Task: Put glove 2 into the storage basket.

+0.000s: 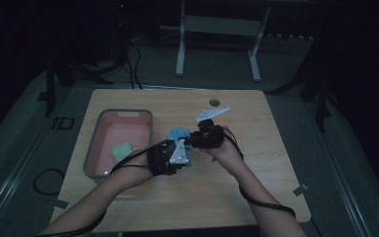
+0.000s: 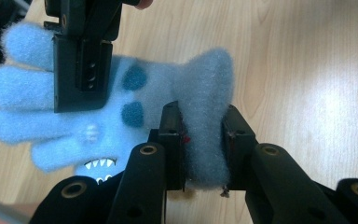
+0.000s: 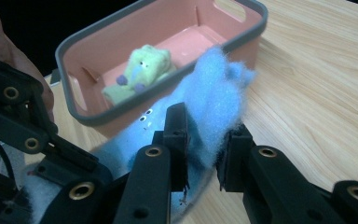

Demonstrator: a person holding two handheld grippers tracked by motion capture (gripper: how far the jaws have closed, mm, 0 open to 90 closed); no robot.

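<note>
Two tongs met over the worktop (image 1: 227,187) in the high view, beside a pink bin (image 1: 94,148). In the left gripper view, the left tongs (image 2: 204,144) clenched a blue fuzzy glove (image 2: 98,116). In the right gripper view, the right tongs (image 3: 206,149) clenched the glove too, near a green toy (image 3: 142,72) in the bin.

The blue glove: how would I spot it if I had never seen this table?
Start at the wooden table, then find the pink bin on its left side. Just right of the bin, both grippers pinch the blue glove between them. Unlike the green toy in the bin, it is fuzzy blue with dark spots and a toothy grin.
</note>
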